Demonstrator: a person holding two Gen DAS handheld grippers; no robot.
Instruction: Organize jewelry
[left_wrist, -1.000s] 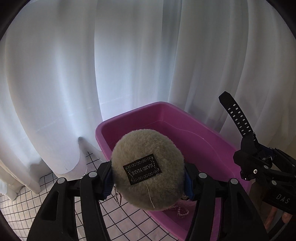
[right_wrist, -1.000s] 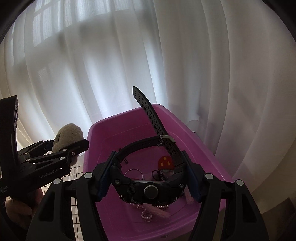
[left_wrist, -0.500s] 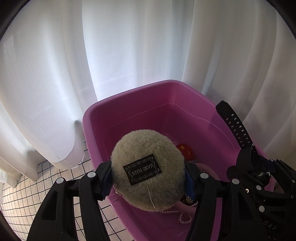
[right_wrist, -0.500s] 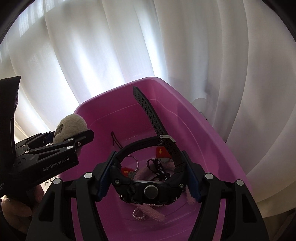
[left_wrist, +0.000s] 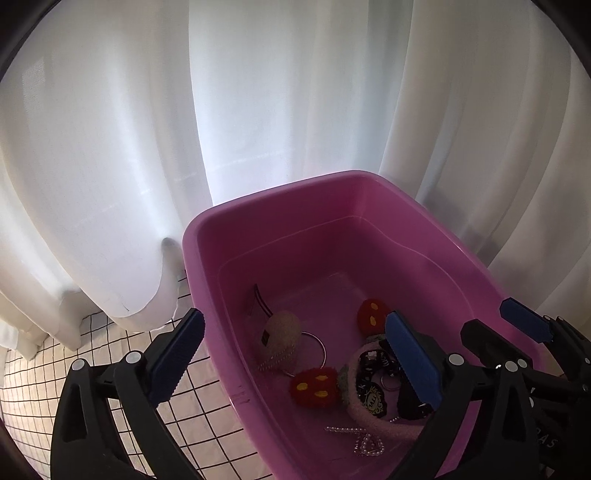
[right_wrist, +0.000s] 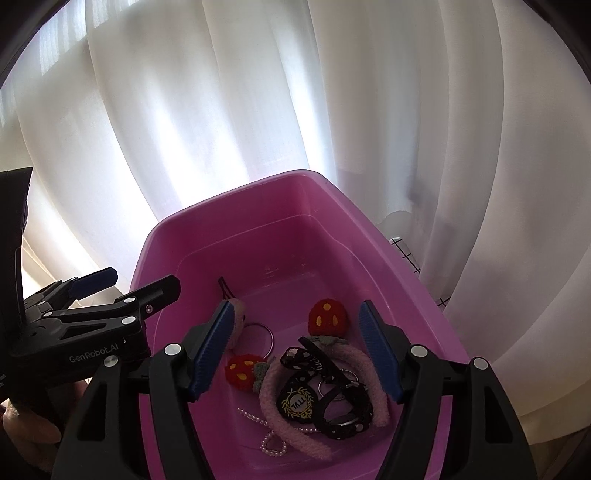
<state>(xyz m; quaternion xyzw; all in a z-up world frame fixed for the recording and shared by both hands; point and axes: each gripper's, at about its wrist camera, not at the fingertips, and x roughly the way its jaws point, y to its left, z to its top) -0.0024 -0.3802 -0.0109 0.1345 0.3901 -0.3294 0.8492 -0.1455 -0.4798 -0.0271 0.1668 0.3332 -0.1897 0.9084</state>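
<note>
Left wrist view: the left gripper (left_wrist: 295, 354) is angled steeply down over the near left corner of the pink plastic tub (left_wrist: 280, 206), its jaws spread wide with nothing between them; they have just been opening. One blue pad (left_wrist: 177, 354) is seen outside the tub above the white grid-patterned cloth (left_wrist: 110, 376), the other above the tub's contents. A beige fluffy pom-pom hair tie (left_wrist: 279, 341) with a small black label is seen lying on the tub floor, against a thin metal ring (left_wrist: 314, 350). Near it two red knitted strawberries (left_wrist: 314, 386) are seen, together with a pink fuzzy headband (left_wrist: 373, 421) and a string of pearls (left_wrist: 364, 441). White curtains (left_wrist: 258, 110) are hung behind the tub.

From the right wrist view, the right gripper (right_wrist: 297, 347) is likewise tilted down over the tub, beside the left gripper, and its jaws are released and empty. A black wristwatch (right_wrist: 343, 413) is seen lying in the tub on the headband, beneath the gap between the jaws and clear of both pads. At the lower left edge, part of a person's hand (right_wrist: 26, 439) is seen beneath the left gripper's body.
</note>
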